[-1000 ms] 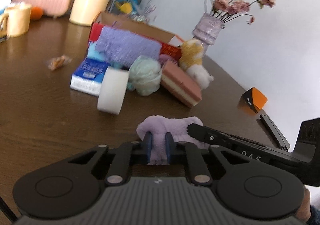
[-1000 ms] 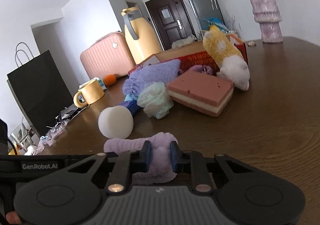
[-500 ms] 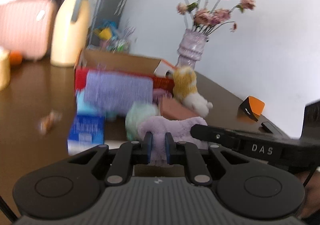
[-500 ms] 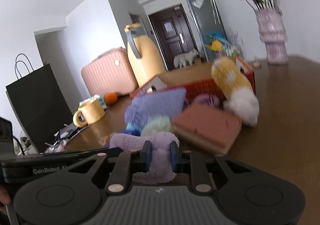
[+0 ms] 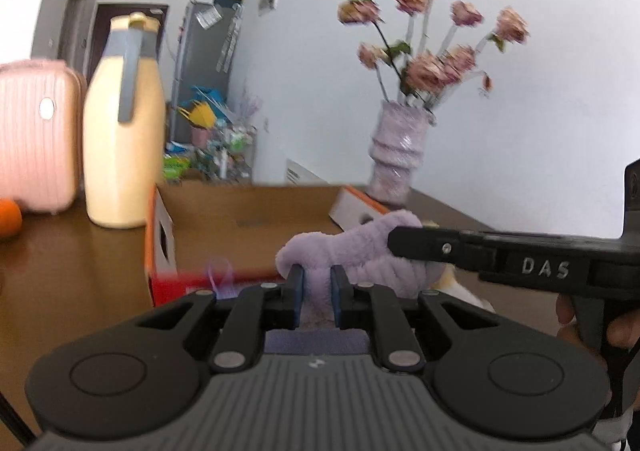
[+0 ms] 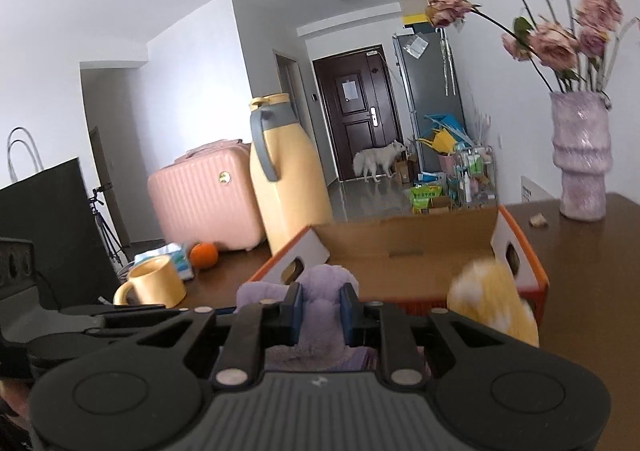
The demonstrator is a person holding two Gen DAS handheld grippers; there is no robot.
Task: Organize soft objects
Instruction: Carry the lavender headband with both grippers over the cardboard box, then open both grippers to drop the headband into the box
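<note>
Both grippers are clamped on the same purple plush piece (image 5: 360, 251), one at each end: the left gripper (image 5: 316, 297) pinches a fold of it between its blue pads, and the right gripper (image 6: 320, 311) pinches the other end in the same way. The plush hangs in the air between them, just at the near edge of the open cardboard box (image 6: 400, 247), and the inside of the box looks empty as far as I can see. A yellow and white plush toy (image 6: 492, 303) leans against the near right side of the box, and a purple vase (image 6: 580, 159) with dried flowers stands on the table (image 6: 580, 291) to the far right. To the far left are a yellow jug (image 5: 124, 131) and a pink suitcase (image 6: 204, 195). I judge that the piece is about to be placed in the box, and some things can go wrong here. If one gripper lets go before the other, the plush will swing down and may fall outside the near wall. If the piece is not carried far enough over the rim, it may catch on the edge and push the light box. Also the right gripper is near the yellow toy and could knock it.
</note>
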